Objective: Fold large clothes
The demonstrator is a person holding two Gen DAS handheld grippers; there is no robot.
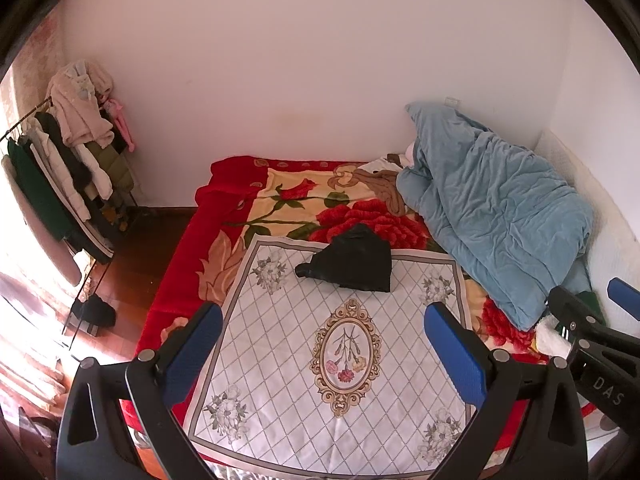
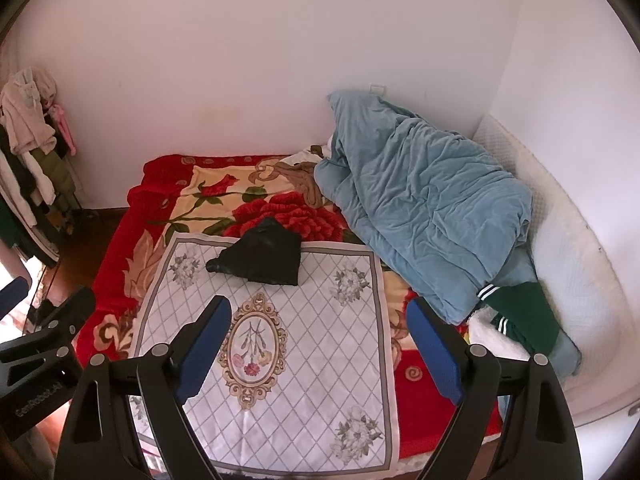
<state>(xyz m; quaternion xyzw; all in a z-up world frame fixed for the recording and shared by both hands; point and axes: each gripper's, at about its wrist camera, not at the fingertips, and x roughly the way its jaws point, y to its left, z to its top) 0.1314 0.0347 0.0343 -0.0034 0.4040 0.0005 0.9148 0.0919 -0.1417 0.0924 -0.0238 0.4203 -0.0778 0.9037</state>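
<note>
One black garment [image 1: 352,262], one white mat [image 1: 320,360]

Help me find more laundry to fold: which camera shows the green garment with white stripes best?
The right wrist view: the green garment lies in plain sight beside the blue quilt, its striped cuffs visible. In the left wrist view only a green sliver shows, behind the right tongs.

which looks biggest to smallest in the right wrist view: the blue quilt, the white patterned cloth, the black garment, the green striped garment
1. white patterned cloth, though nearest the camera, so perhaps flattered
2. blue quilt, close behind
3. black garment and green striped garment look alike; the green one is partly hidden, so unranked.
</note>
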